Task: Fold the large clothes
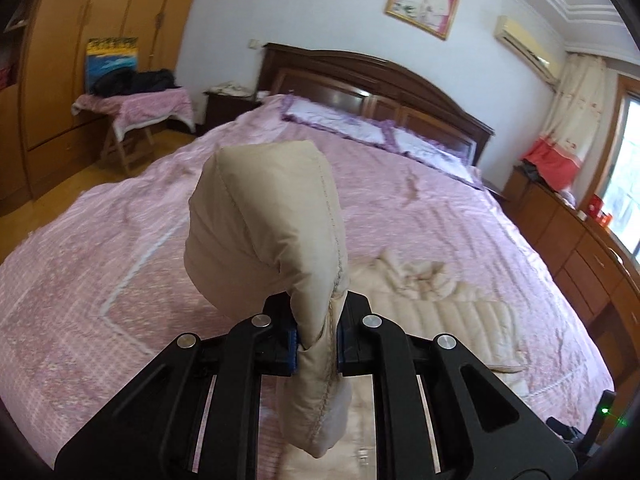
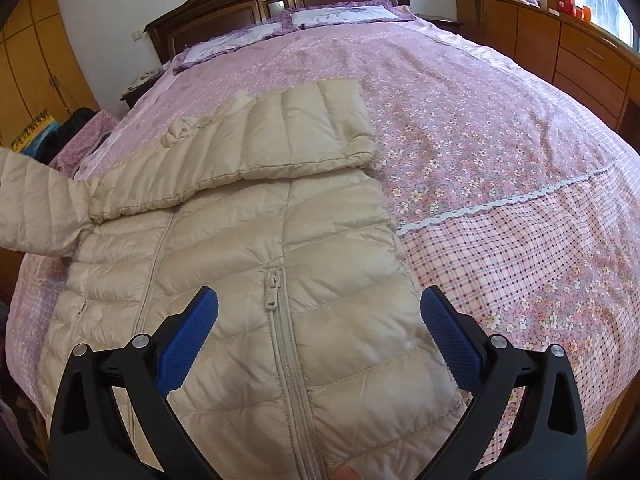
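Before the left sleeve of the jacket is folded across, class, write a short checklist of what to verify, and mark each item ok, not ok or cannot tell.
1. Left gripper has the sleeve clamped between its pads: ok.
2. Right gripper is open and holding nothing: ok.
3. Other sleeve already lies folded across the chest: ok.
4. Jacket body lies flat on the bed, zip facing up: ok.
5. Zip closed all the way to the collar: cannot tell, the folded sleeve covers the top.
6. Bed beside the jacket free of other things: ok.
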`<act>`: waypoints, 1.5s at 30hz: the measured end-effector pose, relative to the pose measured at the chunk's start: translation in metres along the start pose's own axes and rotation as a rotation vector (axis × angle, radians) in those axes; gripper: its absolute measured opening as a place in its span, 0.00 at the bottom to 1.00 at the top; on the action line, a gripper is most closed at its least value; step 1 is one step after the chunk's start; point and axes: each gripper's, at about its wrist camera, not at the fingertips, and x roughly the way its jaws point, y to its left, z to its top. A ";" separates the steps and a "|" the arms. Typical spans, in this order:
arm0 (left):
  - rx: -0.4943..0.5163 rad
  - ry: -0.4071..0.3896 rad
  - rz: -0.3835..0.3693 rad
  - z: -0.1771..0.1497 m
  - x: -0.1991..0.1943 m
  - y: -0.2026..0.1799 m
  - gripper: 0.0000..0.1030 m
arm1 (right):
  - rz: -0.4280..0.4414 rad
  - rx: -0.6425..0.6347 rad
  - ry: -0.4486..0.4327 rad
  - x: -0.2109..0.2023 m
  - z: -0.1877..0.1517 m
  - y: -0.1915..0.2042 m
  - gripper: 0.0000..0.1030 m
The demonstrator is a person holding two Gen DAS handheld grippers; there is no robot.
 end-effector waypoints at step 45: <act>0.179 0.363 -0.127 -0.096 0.162 -0.133 0.36 | 0.030 0.069 0.033 0.012 -0.010 -0.029 0.95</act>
